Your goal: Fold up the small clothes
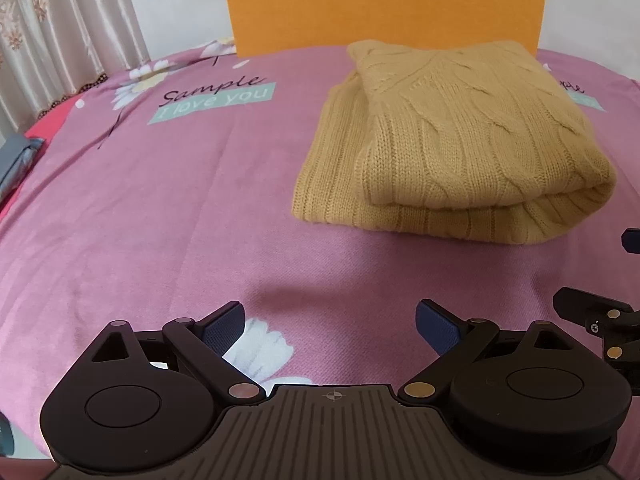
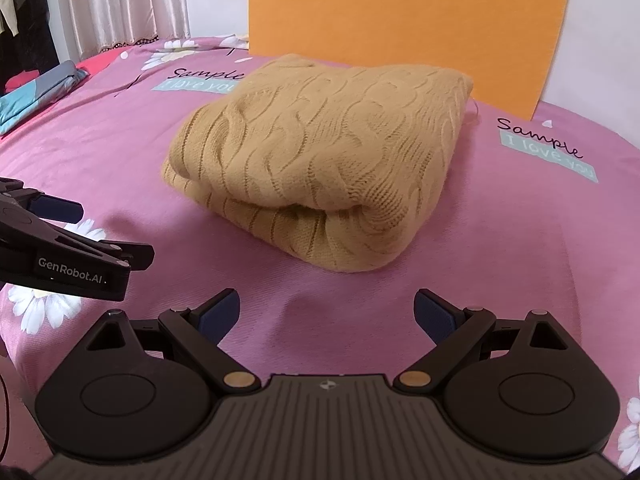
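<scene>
We have two fisheye views, each mounted low behind its own tool and looking forward along the fingers, across a bed covered by a pink sheet (image 1: pixel 160 200). The left wrist camera sits above the spread left tool (image 1: pixel 330 326) and sees the folded yellow sweater (image 1: pixel 452 140) ahead and to its right, near but apart. The right wrist camera, above the right tool (image 2: pixel 327 315), sees the same sweater ahead and nearly centred, slightly closer. Both views share the sweater, the sheet's printed "Sample" label (image 1: pixel 216 94), the orange board (image 1: pixel 384 4) at the far edge and the curtain (image 1: pixel 52 28) at far left. Each camera catches the other tool at its inner edge.
</scene>
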Tool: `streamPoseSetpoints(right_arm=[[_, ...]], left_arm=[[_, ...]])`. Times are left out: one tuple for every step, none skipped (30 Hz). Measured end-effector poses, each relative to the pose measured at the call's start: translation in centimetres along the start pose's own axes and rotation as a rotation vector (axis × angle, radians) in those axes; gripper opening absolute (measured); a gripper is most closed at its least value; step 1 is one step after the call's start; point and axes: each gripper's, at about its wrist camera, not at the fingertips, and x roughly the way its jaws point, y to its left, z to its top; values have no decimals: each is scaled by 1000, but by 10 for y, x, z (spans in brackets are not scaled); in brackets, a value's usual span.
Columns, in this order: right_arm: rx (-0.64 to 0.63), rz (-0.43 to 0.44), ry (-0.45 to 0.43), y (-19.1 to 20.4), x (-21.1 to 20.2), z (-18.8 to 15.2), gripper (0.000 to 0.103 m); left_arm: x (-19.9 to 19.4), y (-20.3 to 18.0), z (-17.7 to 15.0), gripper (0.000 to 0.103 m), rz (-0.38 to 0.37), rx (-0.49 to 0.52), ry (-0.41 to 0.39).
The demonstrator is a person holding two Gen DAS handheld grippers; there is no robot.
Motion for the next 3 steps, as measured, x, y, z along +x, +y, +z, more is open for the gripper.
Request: streamPoseSetpoints(right_arm=[[0,1,1,0,0,0,95],[-1,1,1,1,0,0,95],[-1,1,1,1,0,0,95]], left_arm=[[0,0,0,103,-2,0,1],[0,0,0,103,-3,0,4],[1,0,0,103,-3,0,7]])
